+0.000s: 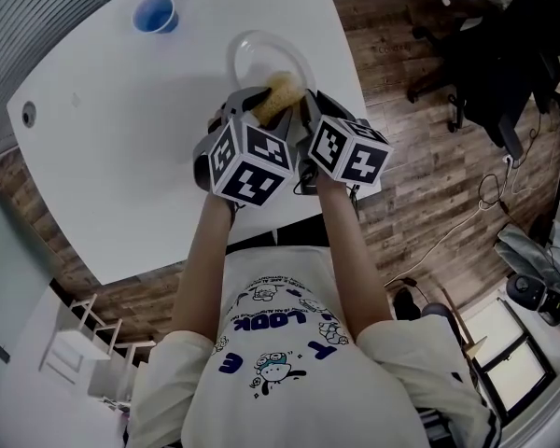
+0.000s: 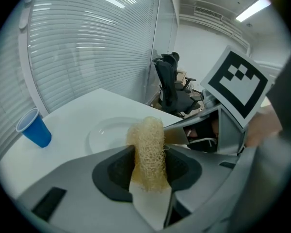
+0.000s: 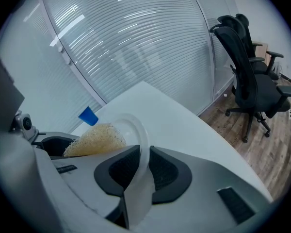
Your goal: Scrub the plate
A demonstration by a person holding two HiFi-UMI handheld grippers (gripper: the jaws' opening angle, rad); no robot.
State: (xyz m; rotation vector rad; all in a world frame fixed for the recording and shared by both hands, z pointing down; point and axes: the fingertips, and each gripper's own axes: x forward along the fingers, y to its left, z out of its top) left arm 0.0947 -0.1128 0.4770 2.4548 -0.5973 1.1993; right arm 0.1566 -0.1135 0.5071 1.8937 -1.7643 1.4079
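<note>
A white short-sleeved T-shirt (image 1: pixel 355 395) bears blue cartoon print.

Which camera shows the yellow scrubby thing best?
The left gripper view: the scrubber stands big and centred in the left gripper's jaws. The head view shows just its top; the right gripper view, its side beside the plate.

plate (image 1: pixel 252 54): translucent white.
sponge (image 1: pixel 278 96): pale yellow, open netted weave.
cup (image 1: pixel 155 13), 10 o'clock of plate: blue.
table (image 1: pixel 121 138): plain white.
floor (image 1: pixel 420 185), 3 o'clock: brown wood grain.
marker cubes (image 1: pixel 250 161): black-and-white squares.
shirt (image 1: pixel 289 362): white, blue print.
</note>
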